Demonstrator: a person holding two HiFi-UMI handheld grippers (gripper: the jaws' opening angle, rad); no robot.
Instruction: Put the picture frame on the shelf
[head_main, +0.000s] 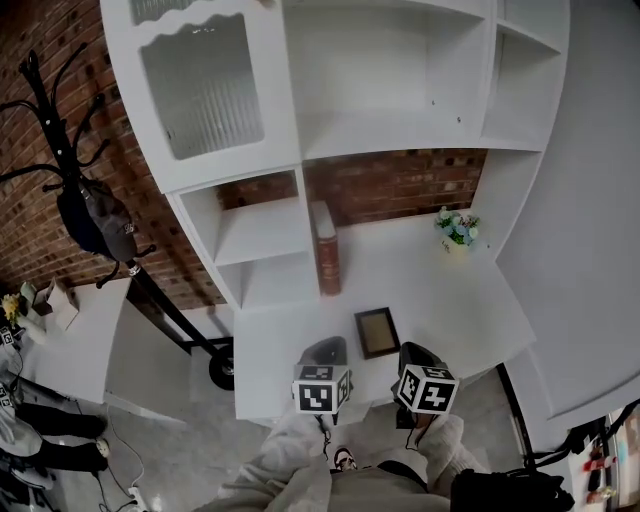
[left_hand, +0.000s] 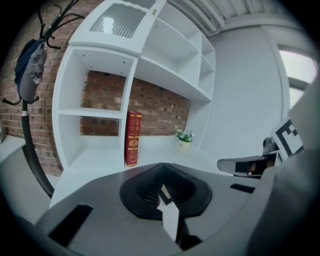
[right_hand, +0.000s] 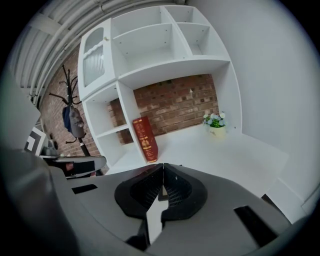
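Observation:
A dark-framed picture frame (head_main: 377, 331) lies flat on the white desk (head_main: 450, 300), near its front edge. My left gripper (head_main: 325, 346) is just left of the frame and my right gripper (head_main: 412, 351) just right of it. Both are shut with nothing held. In the left gripper view the jaws of the left gripper (left_hand: 163, 166) meet at their tips, and the right gripper (left_hand: 247, 164) shows at the side. The right gripper (right_hand: 163, 166) is shut too in its own view. The white shelf unit (head_main: 380, 130) rises behind the desk. Both gripper views hide the frame behind the gripper bodies.
A red book (head_main: 326, 248) stands upright against the shelf divider. A small pot of flowers (head_main: 457, 228) sits at the desk's back right. A black coat rack with a bag (head_main: 95, 220) stands to the left, before the brick wall. A person's legs (head_main: 50, 430) show at far left.

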